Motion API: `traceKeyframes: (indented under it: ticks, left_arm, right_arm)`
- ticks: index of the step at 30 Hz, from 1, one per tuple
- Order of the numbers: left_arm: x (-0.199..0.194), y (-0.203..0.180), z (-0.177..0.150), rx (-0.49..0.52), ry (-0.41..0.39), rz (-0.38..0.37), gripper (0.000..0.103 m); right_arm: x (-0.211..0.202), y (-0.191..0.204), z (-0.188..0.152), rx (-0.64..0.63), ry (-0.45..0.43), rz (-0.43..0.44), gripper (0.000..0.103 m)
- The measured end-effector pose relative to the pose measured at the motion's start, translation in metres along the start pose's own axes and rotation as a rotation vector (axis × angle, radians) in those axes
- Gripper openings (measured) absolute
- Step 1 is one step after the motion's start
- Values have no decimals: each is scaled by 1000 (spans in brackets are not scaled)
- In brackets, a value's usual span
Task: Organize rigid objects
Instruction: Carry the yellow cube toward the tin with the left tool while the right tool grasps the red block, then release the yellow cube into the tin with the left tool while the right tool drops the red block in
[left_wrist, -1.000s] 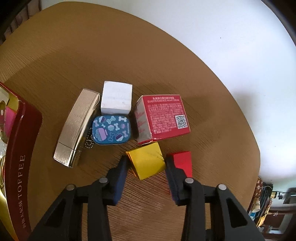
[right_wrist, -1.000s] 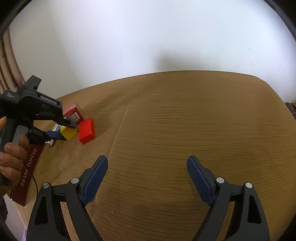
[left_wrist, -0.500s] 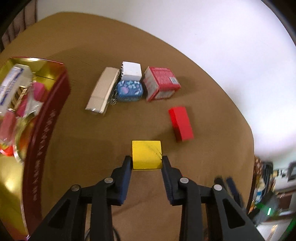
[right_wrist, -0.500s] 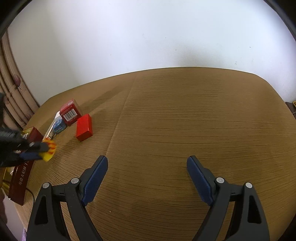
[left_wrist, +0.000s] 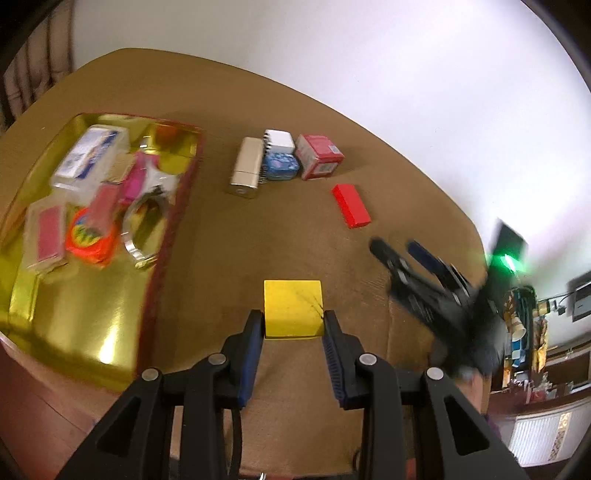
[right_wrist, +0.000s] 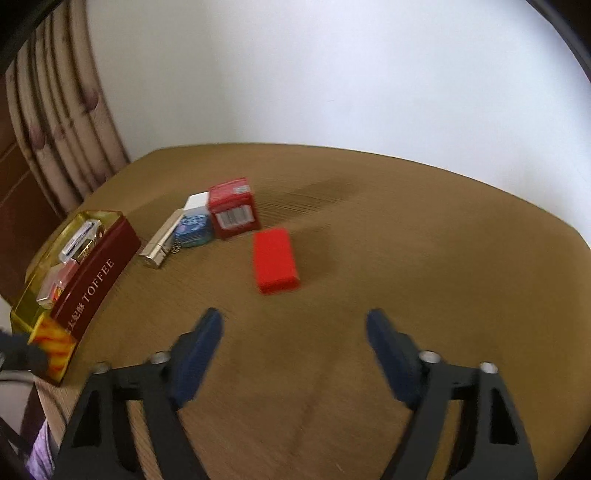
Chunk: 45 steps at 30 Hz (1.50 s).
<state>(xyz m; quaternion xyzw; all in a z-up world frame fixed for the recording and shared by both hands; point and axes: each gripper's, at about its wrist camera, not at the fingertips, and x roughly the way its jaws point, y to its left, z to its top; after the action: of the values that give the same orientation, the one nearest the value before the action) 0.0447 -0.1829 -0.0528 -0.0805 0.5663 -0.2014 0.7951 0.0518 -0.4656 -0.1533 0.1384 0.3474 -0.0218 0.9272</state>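
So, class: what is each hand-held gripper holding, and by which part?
The left hand-held gripper holds the yellow block, clamped by its two opposite sides. The right hand-held gripper is open and holds nothing.

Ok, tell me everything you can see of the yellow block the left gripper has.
The yellow block is a plain, matte, flat-faced solid with square edges; its upper face carries a few thin dark scratch-like lines. The left gripper is shut on it, one blue pad on each side at its near end. It sits level, apparently above the brown table, right of the gold toffee tin. In the right wrist view it shows blurred at the tin's near corner.
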Motion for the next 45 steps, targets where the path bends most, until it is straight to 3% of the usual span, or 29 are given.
traceKeyframes:
  ticks: [8, 10, 11, 13, 16, 27, 33, 36, 40, 45]
  left_arm:
    - [-61, 49, -5, -52, -76, 41, 32]
    - [-72, 63, -4, -66, -88, 63, 32]
    - [-77, 72, -2, -67, -89, 73, 32]
    - [-82, 87, 1, -78, -96, 92, 32]
    - [-80, 108, 7, -91, -87, 126, 32]
    - [-28, 135, 17, -64, -14, 183, 32]
    - [-20, 144, 16, -63, -42, 237, 32]
    - [-32, 150, 11, -79, -86, 239, 32]
    - [-65, 163, 0, -116, -210, 299, 32]
    - [-92, 178, -9, -133, -306, 365, 32]
  right_arm:
    - [49, 16, 33, -56, 114, -64, 64]
    - [63, 18, 33, -63, 174, -69, 48]
    - [63, 20, 34, -71, 165, -75, 47]
    - [63, 23, 35, -77, 175, -77, 30]
    - [61, 25, 35, -66, 178, -76, 27]
    - [-9, 39, 19, 64, 85, 83, 27]
    - [-51, 81, 23, 62, 40, 252, 27]
    - [-63, 111, 22, 51, 41, 346, 27]
    - [-66, 165, 21, 3, 74, 461, 27]
    - [-48, 217, 10, -66, 146, 511, 27]
